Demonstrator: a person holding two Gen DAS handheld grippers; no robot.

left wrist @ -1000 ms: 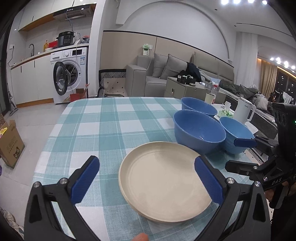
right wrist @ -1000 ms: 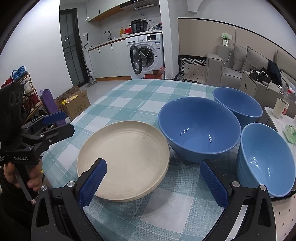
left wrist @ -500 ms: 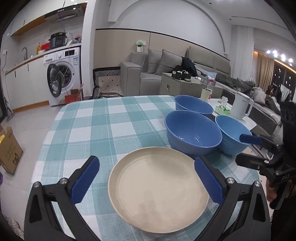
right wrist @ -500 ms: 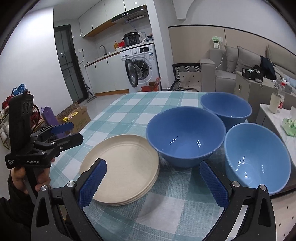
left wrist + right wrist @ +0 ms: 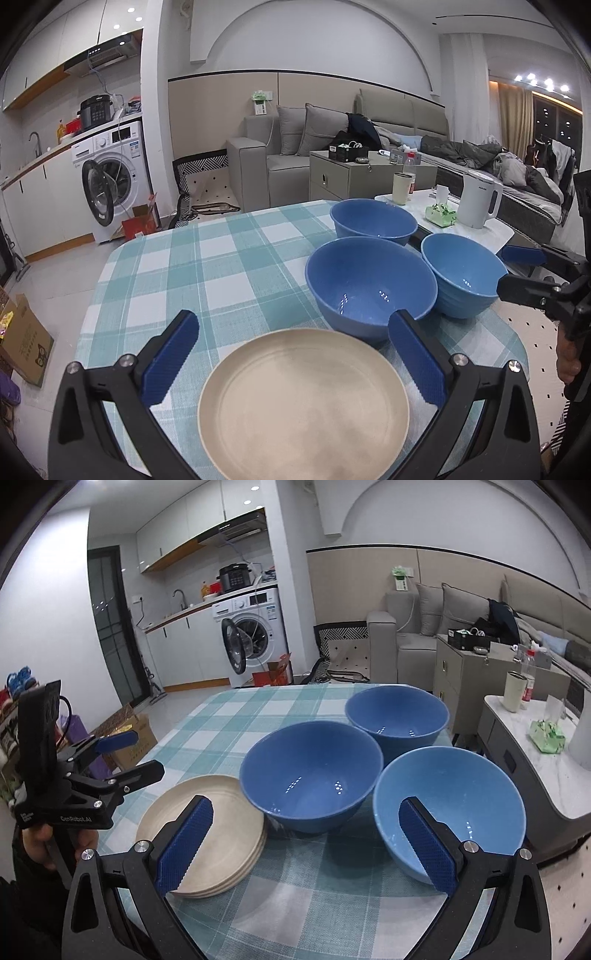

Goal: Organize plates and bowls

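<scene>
Both claws I'm running are spread wide and pinch nothing. Left gripper [image 5: 293, 356] hovers at the bottom of its frame over the cream plate stack [image 5: 303, 402]; right gripper [image 5: 304, 840] sits low in its frame, its pads flanking the big blue bowl [image 5: 311, 775]. Light blue bowl [image 5: 448, 808] sits lower right, the far blue bowl [image 5: 397, 714] just behind, all on the checked tablecloth [image 5: 229, 720].
</scene>
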